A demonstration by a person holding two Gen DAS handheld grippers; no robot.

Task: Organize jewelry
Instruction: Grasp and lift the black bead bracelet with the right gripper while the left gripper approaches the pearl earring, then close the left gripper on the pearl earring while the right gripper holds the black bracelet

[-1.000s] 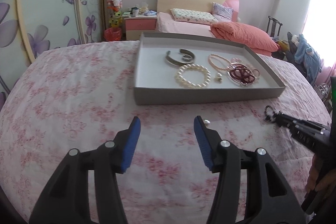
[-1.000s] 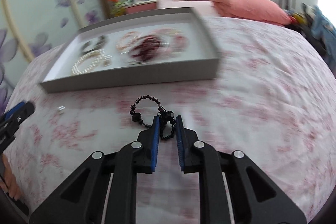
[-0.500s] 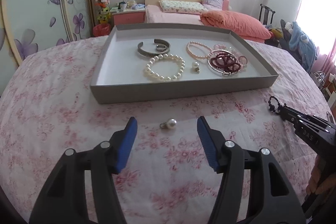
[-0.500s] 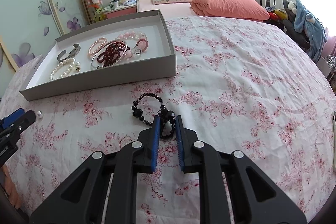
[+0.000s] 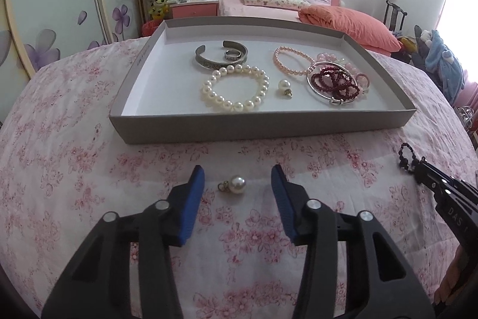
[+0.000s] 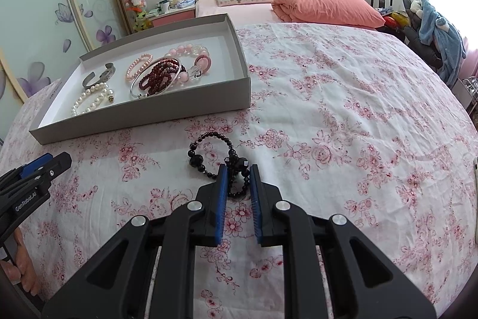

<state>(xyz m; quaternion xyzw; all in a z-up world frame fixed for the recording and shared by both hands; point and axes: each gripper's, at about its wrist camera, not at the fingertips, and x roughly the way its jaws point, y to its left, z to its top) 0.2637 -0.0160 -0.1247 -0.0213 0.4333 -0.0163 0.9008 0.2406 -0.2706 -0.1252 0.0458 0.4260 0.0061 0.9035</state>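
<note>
A grey tray (image 5: 263, 129) on the floral tablecloth holds a silver cuff (image 5: 221, 57), a white pearl bracelet (image 5: 236, 91), a pearl earring (image 5: 284, 85), a pink bead bracelet (image 5: 291, 60) and dark red beads in a silver bangle (image 5: 334, 81). A loose pearl earring (image 5: 236, 184) lies on the cloth between the tips of my open left gripper (image 5: 237, 184). My right gripper (image 6: 237, 180) is shut on a black bead bracelet (image 6: 219, 157) that rests on the cloth; it also shows in the left wrist view (image 5: 406, 156). The tray shows in the right wrist view (image 6: 143, 117).
The table carries a pink floral cloth (image 6: 343, 124). My left gripper shows at the left edge of the right wrist view (image 6: 35, 178). Behind the table are a bed with an orange pillow (image 5: 349, 26), a nightstand and a wardrobe with flower decals.
The left gripper has swung left and come closer, so the loose pearl earring now lies between its fingertips. The right gripper has stayed shut on the black bracelet while turning toward the tray.
</note>
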